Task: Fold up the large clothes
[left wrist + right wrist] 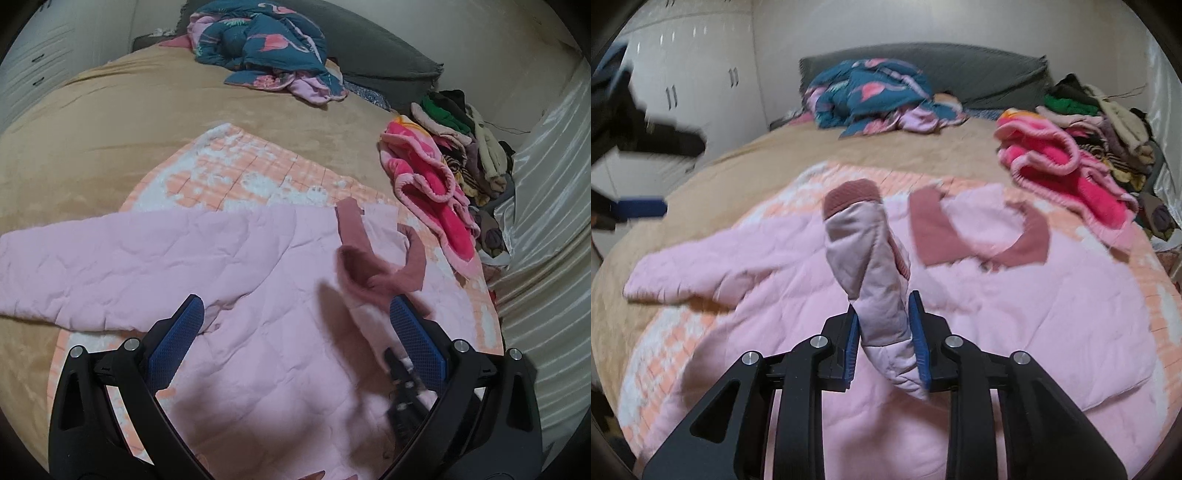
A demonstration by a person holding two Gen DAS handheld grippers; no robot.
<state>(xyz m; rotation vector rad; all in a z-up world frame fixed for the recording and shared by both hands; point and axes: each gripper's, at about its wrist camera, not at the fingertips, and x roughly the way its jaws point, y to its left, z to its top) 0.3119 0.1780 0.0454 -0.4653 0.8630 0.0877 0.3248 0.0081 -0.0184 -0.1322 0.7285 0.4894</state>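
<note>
The left gripper (295, 328) hangs with its blue pads spread wide, holding nothing, above the pink jacket (229, 295) that lies flat on a peach blanket (236, 173) on the bed (92, 122). The right gripper (883, 332) pinches the jacket's right sleeve (868, 266), lifted with its cuff pointing up. At the far right sits a pile of clothes (1082, 147).

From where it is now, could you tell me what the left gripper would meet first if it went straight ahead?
Most likely the pink quilted jacket spread just beneath the open left gripper, near its dusty-rose collar; depth is uncertain.
</note>
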